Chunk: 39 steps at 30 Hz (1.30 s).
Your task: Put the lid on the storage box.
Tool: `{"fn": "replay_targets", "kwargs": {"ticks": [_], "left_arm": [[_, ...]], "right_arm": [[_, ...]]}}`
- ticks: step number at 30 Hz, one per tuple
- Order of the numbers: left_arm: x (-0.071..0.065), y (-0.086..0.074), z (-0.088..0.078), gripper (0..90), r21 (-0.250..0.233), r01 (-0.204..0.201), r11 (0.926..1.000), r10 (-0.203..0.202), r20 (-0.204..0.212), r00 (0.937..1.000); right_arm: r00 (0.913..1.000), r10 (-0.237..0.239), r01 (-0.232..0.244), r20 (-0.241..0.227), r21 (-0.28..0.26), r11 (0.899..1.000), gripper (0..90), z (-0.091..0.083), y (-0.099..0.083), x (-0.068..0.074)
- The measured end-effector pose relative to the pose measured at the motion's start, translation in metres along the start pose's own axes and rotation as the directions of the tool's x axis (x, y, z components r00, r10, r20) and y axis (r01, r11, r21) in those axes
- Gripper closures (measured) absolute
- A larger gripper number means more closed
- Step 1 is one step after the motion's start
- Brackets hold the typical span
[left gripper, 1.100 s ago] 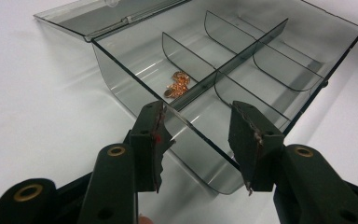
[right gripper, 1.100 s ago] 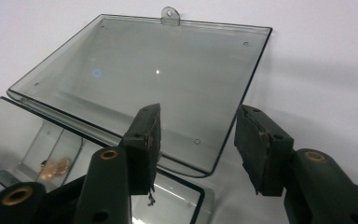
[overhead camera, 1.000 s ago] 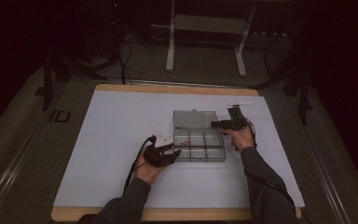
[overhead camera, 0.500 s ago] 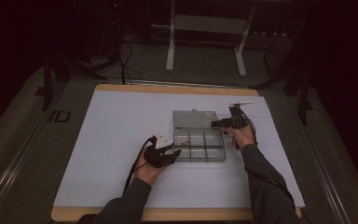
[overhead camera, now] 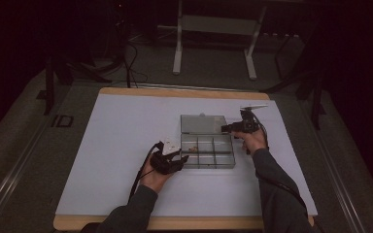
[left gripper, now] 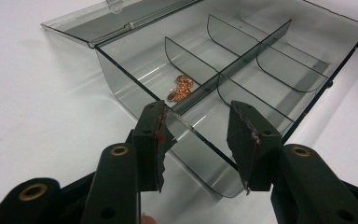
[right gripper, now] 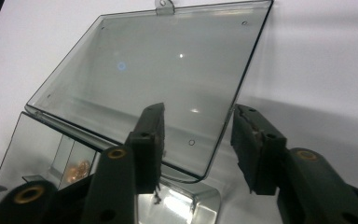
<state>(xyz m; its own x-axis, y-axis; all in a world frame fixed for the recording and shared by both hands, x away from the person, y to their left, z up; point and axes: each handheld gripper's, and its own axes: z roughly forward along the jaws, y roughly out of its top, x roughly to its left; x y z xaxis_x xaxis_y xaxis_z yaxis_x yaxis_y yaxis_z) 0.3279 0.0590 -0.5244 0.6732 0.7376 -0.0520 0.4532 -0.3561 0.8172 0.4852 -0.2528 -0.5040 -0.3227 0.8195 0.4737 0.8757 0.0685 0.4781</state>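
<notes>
Clear compartment box sitting open on the white table, lid laid flat back. Right gripper poised at the lid's near corner, jaws just narrowed from full spread a second ago yet not pressing: lid edge lying between the fingers, gaps on both sides. Looks like a grab on the lid coming, probably to swing it shut. Left gripper parked wide apart astride the box's front corner wall, steadying without pinching. Copper bits resting just beyond the left fingers, in the nearest back compartment.
</notes>
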Motion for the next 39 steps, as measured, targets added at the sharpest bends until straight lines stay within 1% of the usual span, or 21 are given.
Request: {"fn": "replay_targets", "kwargs": {"ticks": [1, 3, 4, 7, 8, 10, 12, 14, 18, 22, 24, 27, 29, 35, 39], "left_arm": [[0.000, 0.000, 0.000, 58.1, 0.000, 0.000, 1.0000, 0.000, 0.000, 1.0000], [0.000, 0.000, 0.000, 58.1, 0.000, 0.000, 1.0000, 0.000, -0.002, 1.0000], [0.000, 0.000, 0.000, 58.1, 0.000, 0.000, 1.0000, 0.000, -0.002, 1.0000], [0.000, 0.000, 0.000, 58.1, 0.000, 0.000, 1.0000, 0.000, -0.001, 1.0000], [0.000, 0.000, 0.000, 58.1, -0.001, 0.000, 1.0000, 0.000, -0.001, 1.0000], [0.000, 0.000, 0.000, 58.1, -0.002, 0.001, 1.0000, -0.001, 0.000, 1.0000], [0.000, 0.000, 0.000, 58.1, -0.002, 0.002, 1.0000, -0.002, 0.001, 1.0000], [0.000, 0.000, 0.000, 58.1, -0.002, 0.002, 1.0000, -0.002, 0.000, 1.0000], [0.000, 0.000, 0.000, 58.1, -0.002, 0.002, 1.0000, -0.002, 0.000, 1.0000], [0.000, 0.000, 0.000, 58.1, -0.002, 0.002, 1.0000, -0.002, 0.001, 1.0000], [0.000, 0.000, 0.000, 58.1, -0.002, 0.002, 1.0000, -0.002, 0.001, 1.0000], [0.000, 0.000, 0.000, 58.1, -0.003, 0.004, 1.0000, -0.004, 0.002, 1.0000], [0.000, 0.000, 0.000, 58.1, -0.003, 0.005, 1.0000, -0.005, 0.002, 1.0000], [0.000, 0.000, 0.000, 58.1, -0.003, 0.004, 1.0000, -0.004, 0.002, 1.0000], [0.000, 0.000, 0.000, 58.1, -0.003, 0.004, 1.0000, -0.004, 0.001, 1.0000]], "right_arm": [[0.9999, -0.007, 0.007, 0.012, -0.012, 1.000, 63.4, -0.001, 0.000, 0.000], [0.9992, -0.026, 0.026, 0.031, -0.016, 1.000, 65.4, -0.002, 0.000, 0.002], [0.9992, -0.024, 0.025, 0.032, -0.015, 1.000, 65.4, -0.002, 0.000, 0.002], [1.0000, -0.006, 0.006, 0.007, -0.014, 1.000, 64.8, -0.002, 0.000, -0.002], [1.0000, 0.002, -0.002, -0.002, -0.015, 1.000, 63.0, -0.001, 0.000, -0.003], [0.9999, 0.003, -0.003, -0.011, -0.010, 1.000, 57.7, 0.001, 0.000, -0.002], [1.0000, 0.003, -0.004, -0.004, -0.011, 1.000, 56.0, 0.002, 0.000, -0.001], [0.9999, 0.011, -0.011, -0.004, -0.010, 1.000, 55.5, 0.003, 0.000, -0.001], [0.9996, 0.026, -0.026, -0.005, -0.003, 1.000, 51.5, 0.005, 0.001, 0.000], [0.9992, 0.038, -0.038, -0.008, -0.001, 0.999, 51.1, 0.006, 0.001, 0.001], [0.9985, 0.052, -0.052, -0.017, 0.005, 0.999, 50.6, 0.007, 0.001, 0.000], [0.9962, 0.074, -0.074, -0.046, 0.018, 0.997, 48.9, 0.010, 0.002, -0.002], [0.9957, 0.080, -0.079, -0.047, 0.016, 0.997, 48.8, 0.011, 0.002, -0.001], [0.9969, 0.066, -0.066, -0.042, 0.010, 0.998, 49.7, 0.010, 0.002, 0.000], [0.9971, 0.062, -0.063, -0.044, -0.018, 0.998, 54.9, 0.007, 0.002, 0.000]]}}
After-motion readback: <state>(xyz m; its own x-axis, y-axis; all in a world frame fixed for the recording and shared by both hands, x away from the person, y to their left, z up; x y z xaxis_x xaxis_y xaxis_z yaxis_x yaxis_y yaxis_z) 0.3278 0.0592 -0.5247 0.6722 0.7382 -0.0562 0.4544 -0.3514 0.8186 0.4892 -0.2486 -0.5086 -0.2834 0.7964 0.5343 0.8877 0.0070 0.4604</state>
